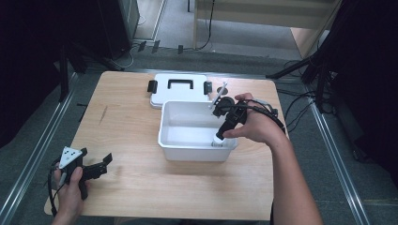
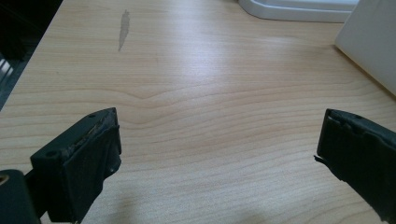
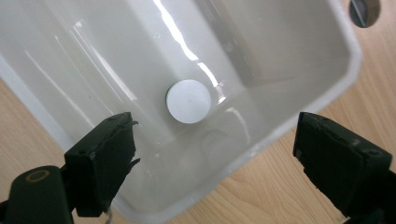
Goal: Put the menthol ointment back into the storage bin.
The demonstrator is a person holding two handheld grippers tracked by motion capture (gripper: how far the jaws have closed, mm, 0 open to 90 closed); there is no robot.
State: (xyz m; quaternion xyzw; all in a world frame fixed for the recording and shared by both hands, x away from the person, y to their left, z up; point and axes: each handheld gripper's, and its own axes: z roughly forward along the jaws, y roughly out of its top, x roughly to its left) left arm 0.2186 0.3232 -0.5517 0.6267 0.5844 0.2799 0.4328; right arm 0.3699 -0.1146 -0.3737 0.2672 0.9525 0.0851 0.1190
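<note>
A white plastic bin (image 1: 171,133) stands in the middle of the wooden table. Inside it, at the near right corner, stands a small white cylinder with a round top (image 3: 188,101), also visible as the white cylinder (image 1: 218,139) under my hand. My right gripper (image 1: 220,133) points down into that corner. In the right gripper view, the right gripper (image 3: 215,140) is open, its jaws wide apart above the cylinder and apart from it. My left gripper (image 1: 101,166) rests low at the table's near left corner. In its own view the left gripper (image 2: 217,135) is open over bare wood.
The bin's white lid (image 1: 178,89), with a black handle and two black clips, lies flat behind the bin. A small round metallic thing (image 3: 364,9) sits on the table beyond the bin's rim. The bin's outer wall (image 2: 369,42) stands to the right of my left gripper.
</note>
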